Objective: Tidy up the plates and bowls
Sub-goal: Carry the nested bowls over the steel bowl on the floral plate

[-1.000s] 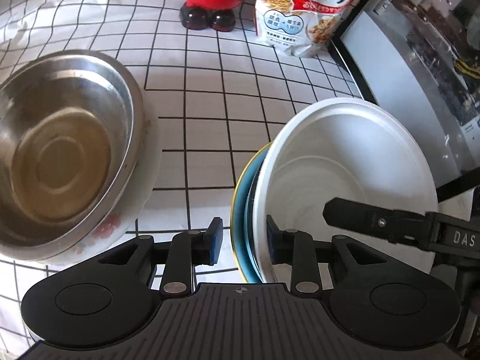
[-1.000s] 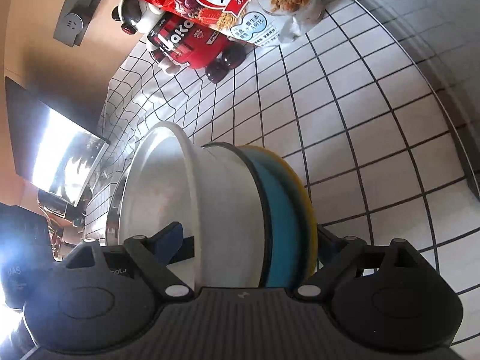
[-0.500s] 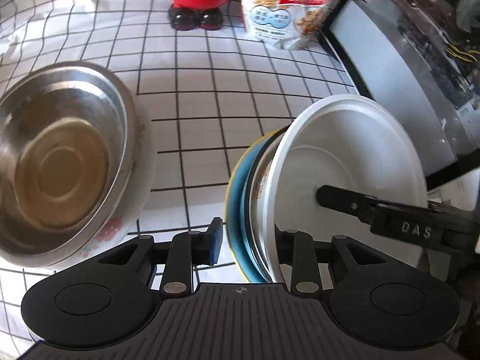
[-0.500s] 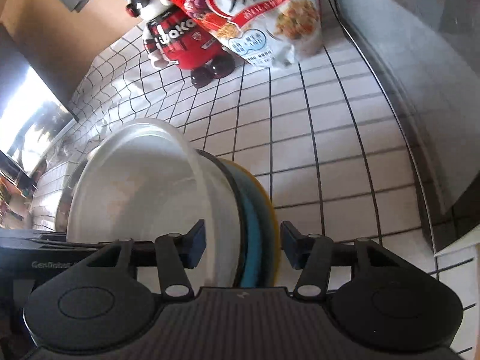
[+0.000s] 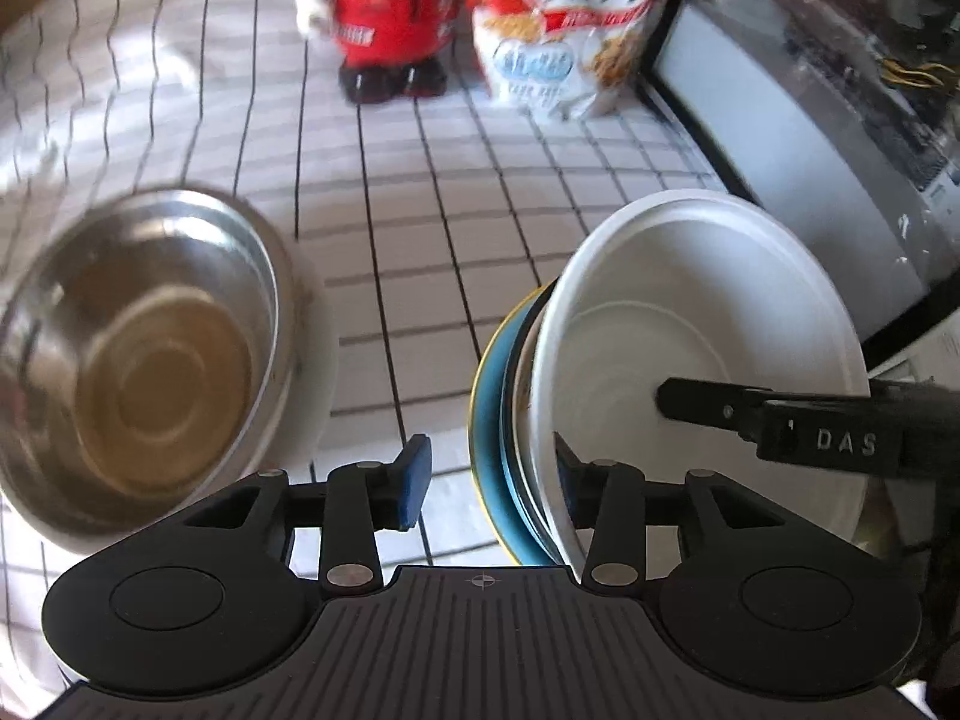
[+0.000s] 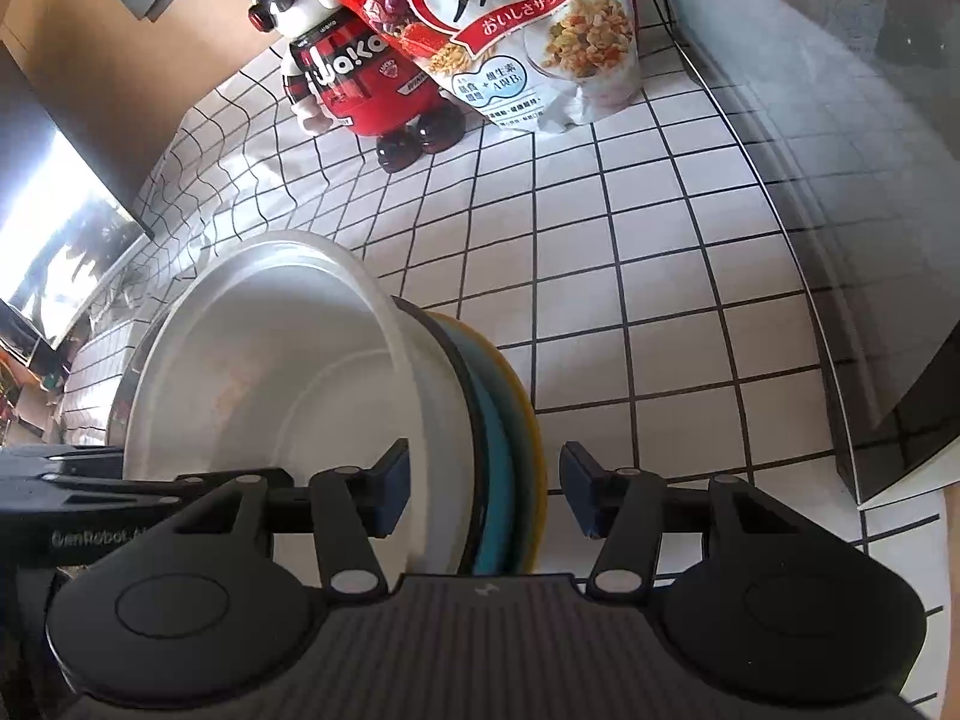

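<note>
A stack of dishes stands on edge above the grid-patterned bench (image 6: 660, 276), with both hand-held grippers reaching in around it. The white bowl (image 5: 708, 324) faces the right side of the left wrist view, nested against a teal plate (image 5: 489, 420) and a yellow-rimmed plate (image 6: 528, 420) behind it. The left hand-held gripper (image 5: 486, 480) is spread wide, its left blue pad clear of the stack and its right pad inside the bowl's rim (whether that pad touches the wall cannot be told). The right hand-held gripper (image 6: 486, 489) is likewise parted around the stack: its left pad sits inside the bowl, and its right pad stands apart from the yellow edge, a gap showing between them. One of its black fingers (image 5: 720, 411) crosses the bowl's interior in the left wrist view. A steel bowl (image 5: 138, 354) rests well to the left on the bench, blurred. At the back stand a red bottle-shaped figure (image 6: 366, 84) and a cereal bag (image 6: 540, 30), side by side.
</note>
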`<state>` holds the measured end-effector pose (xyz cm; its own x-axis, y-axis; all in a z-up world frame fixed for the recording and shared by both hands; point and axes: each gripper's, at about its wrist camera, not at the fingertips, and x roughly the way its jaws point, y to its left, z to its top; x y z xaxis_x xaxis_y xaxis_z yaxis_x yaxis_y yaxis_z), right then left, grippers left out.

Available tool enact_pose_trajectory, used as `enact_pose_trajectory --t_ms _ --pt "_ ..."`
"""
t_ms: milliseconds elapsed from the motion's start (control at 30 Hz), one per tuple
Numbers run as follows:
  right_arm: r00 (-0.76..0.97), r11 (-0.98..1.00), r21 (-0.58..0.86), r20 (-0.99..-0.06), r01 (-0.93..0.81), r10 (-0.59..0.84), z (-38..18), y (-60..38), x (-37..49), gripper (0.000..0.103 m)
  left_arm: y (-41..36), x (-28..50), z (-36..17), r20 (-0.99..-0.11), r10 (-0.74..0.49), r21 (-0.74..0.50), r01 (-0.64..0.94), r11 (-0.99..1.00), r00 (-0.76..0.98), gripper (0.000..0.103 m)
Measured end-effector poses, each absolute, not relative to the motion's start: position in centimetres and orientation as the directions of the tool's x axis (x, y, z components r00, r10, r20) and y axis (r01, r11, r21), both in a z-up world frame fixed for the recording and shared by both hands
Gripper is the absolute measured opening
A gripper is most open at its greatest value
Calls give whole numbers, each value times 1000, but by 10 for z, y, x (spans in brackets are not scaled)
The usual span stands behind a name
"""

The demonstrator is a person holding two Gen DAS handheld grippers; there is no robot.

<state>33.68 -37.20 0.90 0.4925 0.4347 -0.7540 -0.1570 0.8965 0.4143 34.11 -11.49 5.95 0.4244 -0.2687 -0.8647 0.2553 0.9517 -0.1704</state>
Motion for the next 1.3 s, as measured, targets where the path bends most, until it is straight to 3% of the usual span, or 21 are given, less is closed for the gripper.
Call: enact_pose_trajectory --t_ms 100,500,667,800,900,1300 --pt "481 919 357 -784 -166 392 16 -367 336 53 -109 322 54 -802 -312 -197 268 943 510 56" --pt "455 941 268 -825 -208 335 23 -351 341 54 -94 330 24 -687 -535 -504 208 838 492 58" --pt "439 930 295 -821 -221 364 20 -350 340 54 -92 333 16 -637 -585 -560 220 798 502 63" --pt "425 913 357 -808 -198 408 13 -353 339 54 -94 339 17 -659 -587 -551 230 802 471 61" --pt "419 900 398 -796 -179 436 11 -356 341 55 -97 345 19 -705 -559 -524 212 825 437 53" --pt "351 821 555 -748 -134 563 -2 -370 350 56 -101 361 20 -815 -518 -510 103 854 261 54"
